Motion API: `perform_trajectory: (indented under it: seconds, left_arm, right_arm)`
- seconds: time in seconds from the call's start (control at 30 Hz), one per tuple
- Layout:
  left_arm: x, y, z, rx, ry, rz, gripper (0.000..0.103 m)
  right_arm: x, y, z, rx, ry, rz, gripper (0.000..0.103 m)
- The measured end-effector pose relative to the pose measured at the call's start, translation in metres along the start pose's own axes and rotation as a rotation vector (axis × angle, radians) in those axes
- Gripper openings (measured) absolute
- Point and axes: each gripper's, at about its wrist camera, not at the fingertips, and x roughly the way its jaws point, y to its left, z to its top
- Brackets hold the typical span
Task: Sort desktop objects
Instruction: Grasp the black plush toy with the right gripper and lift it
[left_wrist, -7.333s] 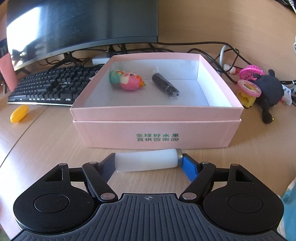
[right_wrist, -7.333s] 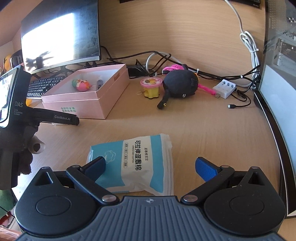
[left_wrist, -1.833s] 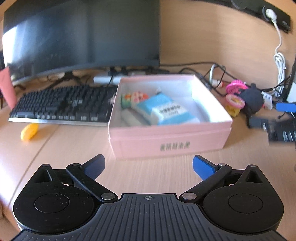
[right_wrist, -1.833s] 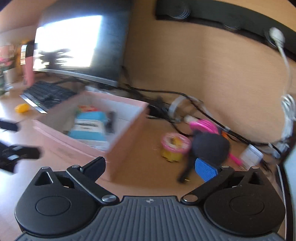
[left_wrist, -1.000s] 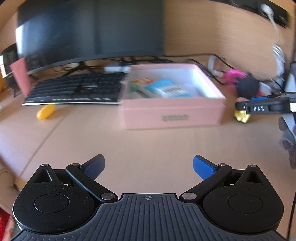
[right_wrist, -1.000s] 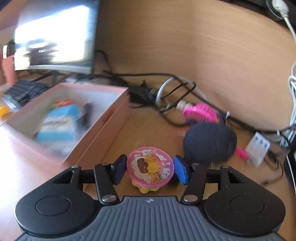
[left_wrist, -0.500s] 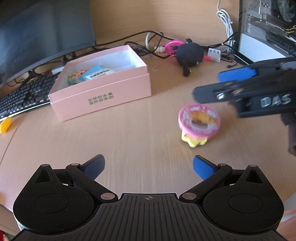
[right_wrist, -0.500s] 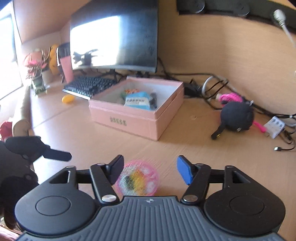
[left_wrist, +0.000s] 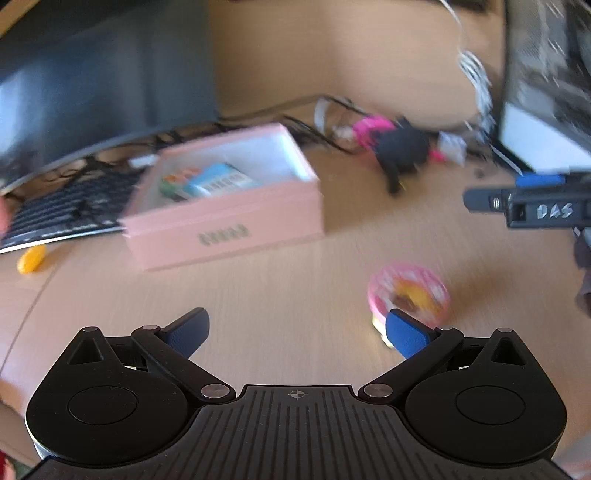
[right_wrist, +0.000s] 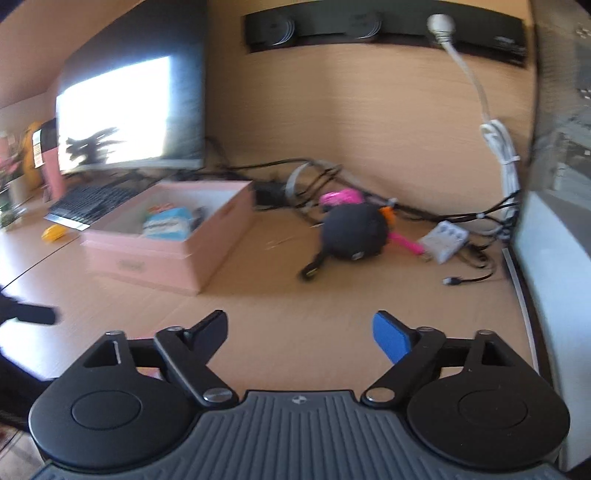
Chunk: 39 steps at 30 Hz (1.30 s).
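A pink box (left_wrist: 229, 218) holds a blue wipes pack (left_wrist: 218, 181) and a small toy; it also shows in the right wrist view (right_wrist: 166, 254) with the pack (right_wrist: 166, 223). A pink-lidded yellow toy cup (left_wrist: 408, 295) stands on the desk, just ahead of my left gripper's right fingertip. My left gripper (left_wrist: 295, 330) is open and empty. My right gripper (right_wrist: 299, 330) is open and empty; it shows from the side in the left wrist view (left_wrist: 532, 206). A black plush (right_wrist: 351, 232) lies behind.
A monitor (right_wrist: 129, 110) and keyboard (left_wrist: 62, 206) stand at the back left, with a yellow object (left_wrist: 31, 258) in front. Cables, a pink item (right_wrist: 338, 195) and a white charger (right_wrist: 443, 240) lie at the back right. A computer case (left_wrist: 546, 81) stands at the right.
My right gripper has let go of the pink-lidded cup, opened wider and pulled away. My left gripper has moved closer to the cup. Both views are blurred by motion.
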Motion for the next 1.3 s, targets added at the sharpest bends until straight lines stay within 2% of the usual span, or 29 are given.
perform_trajectory:
  seconds: [0.2,0.33,0.47,0.57,0.6,0.63,0.8,0.97,1.2,1.3]
  left_arm:
    - [-0.029,0.047,0.017,-0.198,-0.157,0.102,0.103]
    - [-0.045,0.077,0.026,-0.282,-0.241,0.173,0.103]
    - [-0.056,0.1,0.032,-0.325,-0.301,0.22,0.103]
    - [-0.055,0.108,0.037,-0.313,-0.306,0.229,0.103]
    - [-0.053,0.108,0.039,-0.302,-0.297,0.226,0.103]
    - [-0.05,0.108,0.04,-0.286,-0.285,0.22,0.103]
    - [-0.036,0.09,0.035,-0.219,-0.224,0.15,0.103]
    - [-0.023,0.06,0.028,-0.148,-0.17,0.054,0.103]
    - [-0.008,0.01,0.014,-0.05,-0.13,-0.081,0.103]
    - [-0.005,-0.008,0.01,-0.014,-0.11,-0.1,0.103]
  right_arm:
    - [0.062,-0.008,0.033,0.019,-0.016,-0.098,0.096]
    - [0.111,-0.007,0.055,-0.005,-0.013,-0.138,0.096]
    - [0.162,-0.014,0.074,0.023,0.054,-0.153,0.096]
    - [0.189,-0.021,0.081,0.089,0.119,-0.142,0.095]
    - [0.194,-0.024,0.082,0.114,0.128,-0.141,0.093]
    - [0.196,-0.026,0.084,0.123,0.129,-0.141,0.084]
    - [0.167,-0.031,0.079,0.159,0.11,-0.079,0.081]
    - [0.089,-0.033,0.058,0.165,0.103,0.028,0.081]
    - [-0.016,-0.022,0.025,-0.017,0.129,0.079,0.081]
    - [-0.042,-0.016,0.01,-0.163,0.131,0.005,0.081]
